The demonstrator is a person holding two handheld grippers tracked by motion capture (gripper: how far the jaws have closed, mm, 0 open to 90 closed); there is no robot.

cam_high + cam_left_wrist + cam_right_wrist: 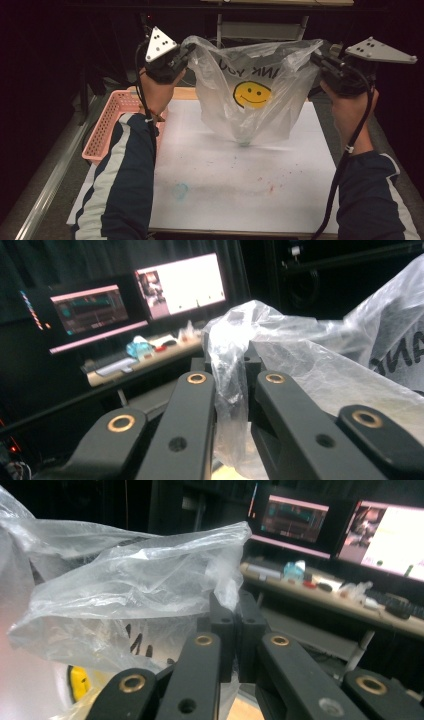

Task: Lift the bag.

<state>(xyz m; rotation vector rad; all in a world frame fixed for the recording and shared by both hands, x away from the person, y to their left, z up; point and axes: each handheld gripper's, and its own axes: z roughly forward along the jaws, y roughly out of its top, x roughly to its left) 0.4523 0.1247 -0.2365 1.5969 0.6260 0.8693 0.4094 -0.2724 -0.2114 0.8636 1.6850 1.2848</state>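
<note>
Far left, below and outside the left gripper (186, 51): a pink basket (107, 125) on the table's edge, partly behind the left forearm, contents not readable.

Left gripper raised above the table, grey three-cornered plate on top, jaws clamped on the left handle of a clear plastic bag (255, 95). In the left gripper view, the same pinch seen along the jaws (232, 375): bunched film (227, 365) squeezed between the two black jaws and spilling up over the tips, bag wall with dark lettering stretching away to the right.

Between the two grippers: bag hanging open-mouthed, stretched from one to the other, yellow smiley face and upside-down black lettering on its wall. Bottom corner narrowing to a point, at or just above the white table sheet (240, 185); touching or not, cannot tell. Nothing discernible inside through the film.

Right gripper (316, 59) at about the same height as the left, also plate-topped, jaws closed on the bag's right handle. In the right gripper view, jaw tips pressed together (235, 615) with film (225, 580) caught between, crumpled plastic billowing off to the left, a patch of yellow low down beside the jaws.

Beyond the right gripper's jaws, well apart: a desk (320, 597) with lit monitors (295, 522) above it and small clutter on top.
</note>
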